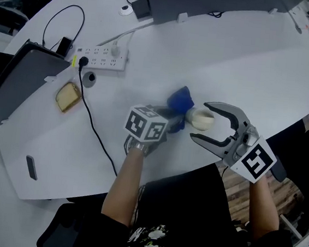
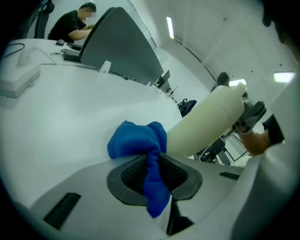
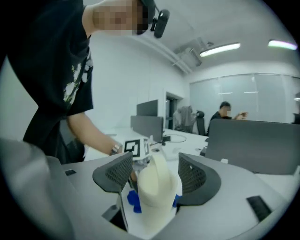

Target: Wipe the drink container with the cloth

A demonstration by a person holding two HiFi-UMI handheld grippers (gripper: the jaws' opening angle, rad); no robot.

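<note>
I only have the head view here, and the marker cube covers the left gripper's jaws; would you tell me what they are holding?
Observer: In the left gripper view, the left gripper has its jaws shut on the blue cloth, with a fold hanging down between them.
Operator: Thank you. Does the cloth reach the drink container?
Observer: It seems so; in that view its bunched end lies against the container's side.
Operator: And is the right gripper clamping it?
Observer: The right gripper view shows the jaws apart with the container between them, and a slim gap on one side.
</note>
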